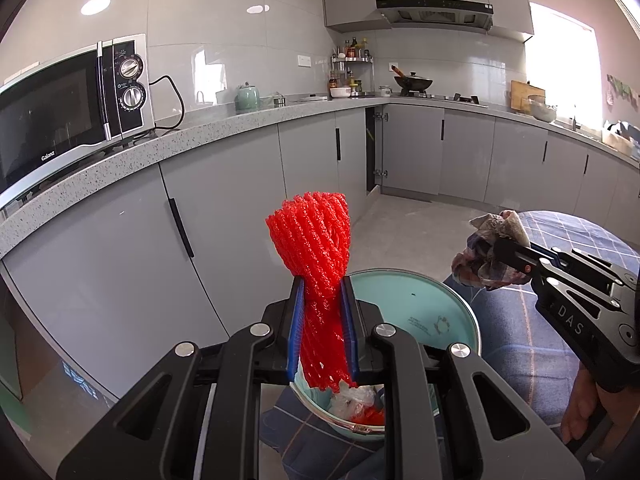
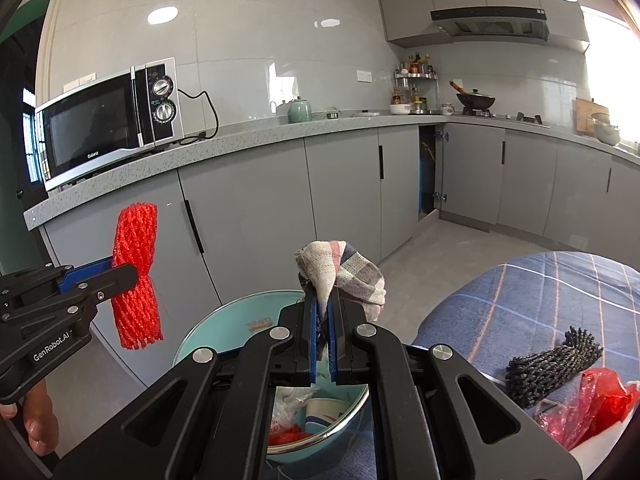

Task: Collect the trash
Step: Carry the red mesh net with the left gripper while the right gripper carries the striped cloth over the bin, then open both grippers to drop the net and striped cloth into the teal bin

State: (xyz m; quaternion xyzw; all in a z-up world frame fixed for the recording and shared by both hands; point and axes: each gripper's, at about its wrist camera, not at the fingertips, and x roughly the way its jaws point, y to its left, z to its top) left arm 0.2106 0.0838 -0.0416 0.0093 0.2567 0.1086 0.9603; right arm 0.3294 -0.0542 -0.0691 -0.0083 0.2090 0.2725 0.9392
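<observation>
Left wrist view: left gripper (image 1: 322, 320) clamps the red foam net (image 1: 312, 248) over the teal bin (image 1: 420, 312); right wrist view: right gripper (image 2: 322, 344) pinches the checked rag (image 2: 344, 276), bin at six o'clock; either could snag the pads on release and fall outside.

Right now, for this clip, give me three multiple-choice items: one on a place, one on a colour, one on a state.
1. Where does the black foam net lie?
A. in the bin
B. on the checked tablecloth
C. on the counter

2. What colour is the foam net in the left hand-held gripper?
A. red
B. white
C. green

3. How is the right hand-held gripper?
A. open and empty
B. shut on the checked cloth
C. shut on a cup

Answers: 1 B, it rests on the cloth-covered table beside a red plastic bag. 2 A, bright red mesh. 3 B, the cloth bunches out above its closed blue pads.
</observation>
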